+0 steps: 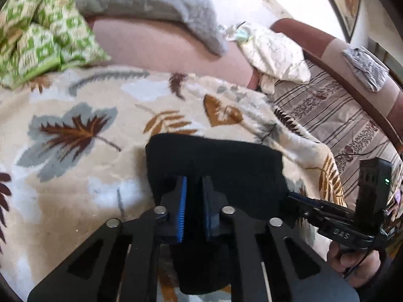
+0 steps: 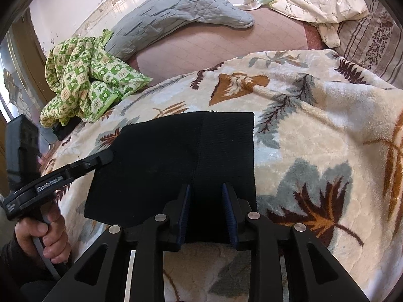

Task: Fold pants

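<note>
The black pants [image 2: 171, 166] lie folded into a compact rectangle on the leaf-patterned blanket [image 2: 314, 130]. In the left wrist view the pants [image 1: 226, 166] lie under my left gripper [image 1: 194, 183], whose jaws stand slightly apart over the near edge with black cloth between them. My right gripper [image 2: 206, 191] hovers over the ribbed waistband end, jaws open, nothing held. The left gripper also shows in the right wrist view [image 2: 105, 157], touching the pants' left edge. The right gripper shows in the left wrist view [image 1: 297, 200] at the pants' right edge.
A green checked cloth [image 2: 83, 80] is bunched at the back left. A grey quilted cover [image 2: 176, 12] and a cream cloth [image 2: 317, 0] lie behind on the pink mattress [image 2: 226, 42]. A striped sheet [image 1: 340, 115] and a wooden bed frame [image 1: 352, 58] are at the right.
</note>
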Demonstrator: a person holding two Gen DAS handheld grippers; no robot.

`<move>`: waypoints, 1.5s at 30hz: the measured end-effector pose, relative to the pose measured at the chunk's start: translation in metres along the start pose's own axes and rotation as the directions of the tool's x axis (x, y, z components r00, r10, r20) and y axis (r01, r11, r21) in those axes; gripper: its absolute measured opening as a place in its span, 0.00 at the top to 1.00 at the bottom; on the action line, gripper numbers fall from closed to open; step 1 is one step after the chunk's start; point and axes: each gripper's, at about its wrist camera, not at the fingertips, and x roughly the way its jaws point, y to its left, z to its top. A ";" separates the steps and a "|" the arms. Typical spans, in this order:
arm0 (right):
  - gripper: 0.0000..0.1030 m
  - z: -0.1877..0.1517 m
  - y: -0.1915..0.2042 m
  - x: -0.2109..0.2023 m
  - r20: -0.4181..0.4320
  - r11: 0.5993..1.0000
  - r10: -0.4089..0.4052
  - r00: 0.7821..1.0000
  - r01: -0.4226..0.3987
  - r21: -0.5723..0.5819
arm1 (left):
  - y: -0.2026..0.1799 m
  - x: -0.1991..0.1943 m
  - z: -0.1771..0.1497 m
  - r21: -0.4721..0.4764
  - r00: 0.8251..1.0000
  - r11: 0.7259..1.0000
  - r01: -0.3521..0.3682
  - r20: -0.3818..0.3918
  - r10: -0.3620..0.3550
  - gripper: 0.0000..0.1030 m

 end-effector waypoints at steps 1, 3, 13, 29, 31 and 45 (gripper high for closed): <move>0.74 0.000 -0.001 0.000 -0.001 1.000 0.002 1.000 -0.002 0.003 | -0.004 -0.001 0.001 0.014 1.000 1.000 -0.004 0.005 0.004 0.94; 0.74 0.001 -0.003 0.000 -0.002 1.000 0.016 1.000 -0.015 0.018 | -0.007 0.003 0.000 0.034 1.000 0.999 -0.016 -0.008 0.017 0.94; 0.77 0.031 -0.002 -0.018 0.143 0.999 0.006 0.990 0.001 -0.047 | 0.001 0.025 -0.012 0.042 0.992 0.995 -0.092 -0.083 0.096 0.93; 0.79 0.046 -0.016 0.054 0.003 0.993 -0.061 0.998 0.061 -0.098 | -0.001 0.023 -0.016 0.059 0.997 0.996 -0.064 -0.028 0.066 0.94; 0.79 0.047 -0.020 0.048 0.015 0.997 -0.029 0.999 0.030 -0.074 | 0.000 0.024 -0.016 0.055 0.997 0.996 -0.065 -0.026 0.066 0.93; 0.83 0.004 0.005 0.003 -0.084 0.982 -0.068 0.994 0.052 -0.181 | 0.001 0.024 -0.017 0.066 0.996 0.995 -0.079 -0.024 0.080 0.93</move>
